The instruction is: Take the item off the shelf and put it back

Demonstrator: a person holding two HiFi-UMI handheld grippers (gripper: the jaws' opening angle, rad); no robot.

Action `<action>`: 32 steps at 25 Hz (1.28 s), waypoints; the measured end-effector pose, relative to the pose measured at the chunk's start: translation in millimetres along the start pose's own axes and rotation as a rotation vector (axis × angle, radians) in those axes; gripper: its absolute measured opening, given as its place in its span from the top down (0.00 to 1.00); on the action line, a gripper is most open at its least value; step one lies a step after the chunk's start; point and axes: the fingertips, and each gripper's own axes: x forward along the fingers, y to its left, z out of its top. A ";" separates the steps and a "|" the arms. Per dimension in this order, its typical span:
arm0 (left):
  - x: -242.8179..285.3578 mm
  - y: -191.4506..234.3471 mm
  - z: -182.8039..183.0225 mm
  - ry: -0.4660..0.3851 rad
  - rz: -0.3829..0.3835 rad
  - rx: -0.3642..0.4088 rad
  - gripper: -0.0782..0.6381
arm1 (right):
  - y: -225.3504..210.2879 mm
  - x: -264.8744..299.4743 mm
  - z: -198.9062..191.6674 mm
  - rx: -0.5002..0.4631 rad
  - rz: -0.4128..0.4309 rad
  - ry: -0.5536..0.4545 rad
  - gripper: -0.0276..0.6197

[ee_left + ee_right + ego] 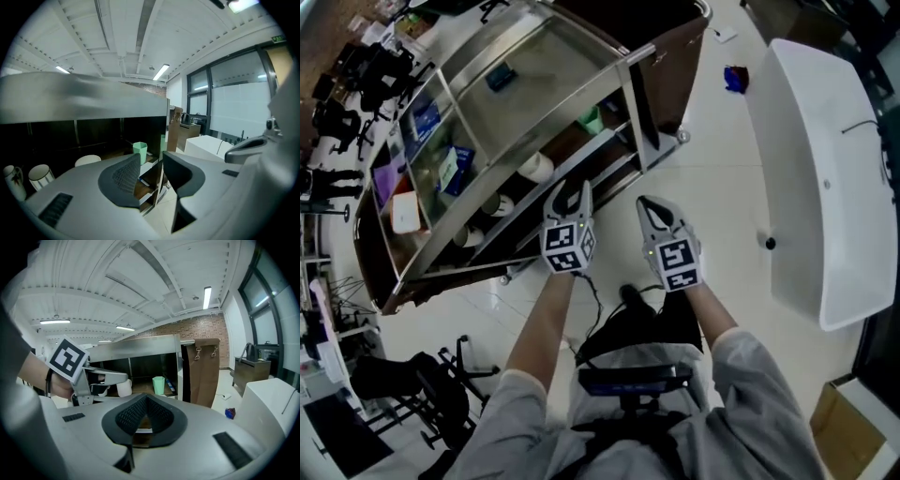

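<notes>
Stainless steel shelf unit stands ahead of both grippers. The left gripper is nearer to it, its fingers spread a little with nothing between them; the right gripper hangs just beside and slightly back, its pads pressed together and empty. The likely item, a white cup, stands upright on the middle shelf, just ahead and left of the left fingers; a green cup stands further ahead, slightly right of them. I judge the reach runs forward and leftward under the top shelf's edge.
</notes>
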 end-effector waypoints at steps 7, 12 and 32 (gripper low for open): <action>87.2 8.9 -8.6 0.039 -0.022 -0.017 0.50 | -24.6 18.3 -11.0 0.011 -0.005 -0.001 0.95; 136.6 17.2 -11.5 0.055 -0.011 -0.036 0.39 | -45.9 31.9 -24.0 0.035 -0.013 -0.002 0.95; 232.7 51.1 -22.3 0.105 0.076 0.040 0.24 | -77.6 50.7 -76.4 0.070 -0.024 0.016 0.95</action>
